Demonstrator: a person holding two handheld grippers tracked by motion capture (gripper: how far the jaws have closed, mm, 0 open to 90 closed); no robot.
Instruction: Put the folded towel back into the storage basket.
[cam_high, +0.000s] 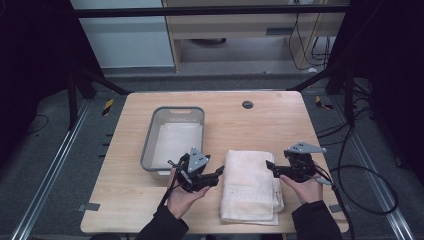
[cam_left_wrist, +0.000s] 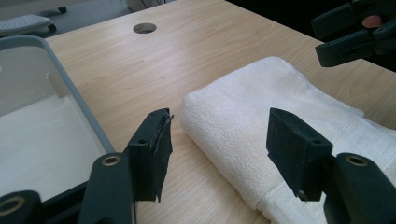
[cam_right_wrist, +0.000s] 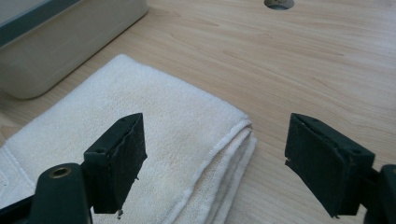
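- At the left of centre in the high view I see a grey bin (cam_high: 172, 137) on the wooden table (cam_high: 260, 120); its bottom looks white, though I cannot tell whether something lies in it.
- Just below the bin's near right corner I have the left gripper (cam_high: 212, 177), held in the person's left hand (cam_high: 182, 197), its tips pointing right toward the towel's left edge.
- In the left gripper view my jaws stand wide apart with nothing between them; the folded towel's corner (cam_left_wrist: 243, 121) lies on the table beyond the gap, nearer the right-hand jaw, and the bin's rim (cam_left_wrist: 70, 88) runs up the left of the frame.
- The folded white towel (cam_high: 250, 185) lies at lower centre of the high view, between the two grippers.
- At the right, the right gripper (cam_high: 272, 167) points left at the towel's right edge.
- In the right gripper view those jaws are also spread wide and hold nothing; the towel's folded corner (cam_right_wrist: 187, 140) sits between and beyond them, closer to the left-hand jaw.
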